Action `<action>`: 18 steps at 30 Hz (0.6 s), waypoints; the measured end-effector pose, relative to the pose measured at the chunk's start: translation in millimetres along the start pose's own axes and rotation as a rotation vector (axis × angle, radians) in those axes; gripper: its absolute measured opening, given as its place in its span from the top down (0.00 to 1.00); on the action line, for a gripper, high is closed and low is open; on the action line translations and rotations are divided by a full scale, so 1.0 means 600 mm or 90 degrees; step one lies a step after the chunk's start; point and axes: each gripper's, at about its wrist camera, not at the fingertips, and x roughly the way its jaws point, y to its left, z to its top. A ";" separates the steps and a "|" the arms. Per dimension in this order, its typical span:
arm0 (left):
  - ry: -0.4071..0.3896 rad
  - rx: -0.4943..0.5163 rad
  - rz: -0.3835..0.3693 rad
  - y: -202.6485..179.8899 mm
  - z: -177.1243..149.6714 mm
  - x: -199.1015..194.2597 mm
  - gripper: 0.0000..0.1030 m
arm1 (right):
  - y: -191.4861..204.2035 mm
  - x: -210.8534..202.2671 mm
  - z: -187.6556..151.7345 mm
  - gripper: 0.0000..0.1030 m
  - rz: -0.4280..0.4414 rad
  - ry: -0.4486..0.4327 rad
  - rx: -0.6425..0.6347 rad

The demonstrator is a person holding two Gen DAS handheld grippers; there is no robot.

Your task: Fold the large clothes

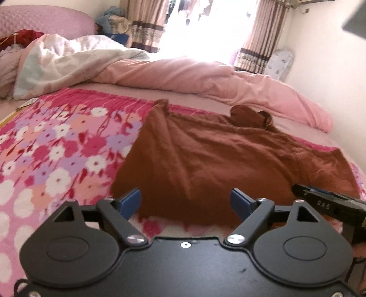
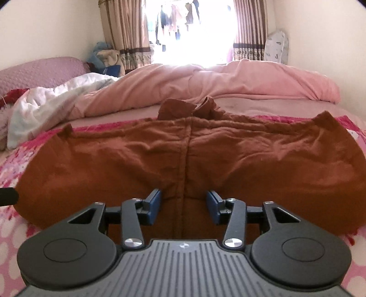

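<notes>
A large brown garment [image 1: 228, 155] lies spread on the floral bedspread [image 1: 57, 148], its collar bunched at the far side. My left gripper [image 1: 185, 202] is open, its blue pads either side of the garment's near left hem corner. In the right wrist view the garment [image 2: 114, 164] fills the middle, with a centre seam running towards me. My right gripper [image 2: 185, 205] is open, straddling that seam at the near hem. The right gripper also shows in the left wrist view [image 1: 329, 203] at the right edge.
A pink duvet [image 1: 205, 77] is heaped along the far side of the bed, with a white quilt [image 1: 57, 61] and pink headboard [image 1: 41, 20] at left. Curtains and a bright window [image 2: 189, 34] stand beyond. A wall runs along the right.
</notes>
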 end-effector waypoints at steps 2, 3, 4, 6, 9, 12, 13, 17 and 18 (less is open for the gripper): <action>0.011 -0.017 0.010 0.009 -0.010 0.003 0.17 | 0.001 0.000 -0.006 0.47 -0.002 -0.004 -0.001; 0.017 -0.033 0.009 0.015 -0.016 0.005 0.17 | 0.000 0.000 -0.006 0.47 -0.001 -0.004 0.000; 0.022 -0.050 0.006 0.020 -0.024 0.004 0.17 | -0.001 0.001 -0.007 0.47 0.000 -0.004 0.003; 0.033 -0.092 -0.002 0.032 -0.038 0.008 0.17 | -0.005 0.001 -0.007 0.47 0.005 -0.002 0.009; 0.047 -0.145 -0.012 0.045 -0.048 0.021 0.17 | -0.010 0.002 -0.008 0.47 0.011 0.000 0.014; 0.044 -0.194 -0.037 0.055 -0.048 0.033 0.17 | -0.011 0.004 -0.007 0.47 0.013 0.000 0.013; 0.043 -0.211 -0.042 0.058 -0.047 0.037 0.16 | -0.012 0.003 -0.007 0.47 0.014 0.000 0.014; 0.036 -0.266 -0.049 0.073 -0.042 0.062 0.16 | -0.013 0.003 -0.009 0.47 0.019 0.000 0.015; 0.040 -0.281 -0.051 0.078 -0.041 0.071 0.16 | -0.013 0.002 -0.009 0.47 0.020 0.000 0.016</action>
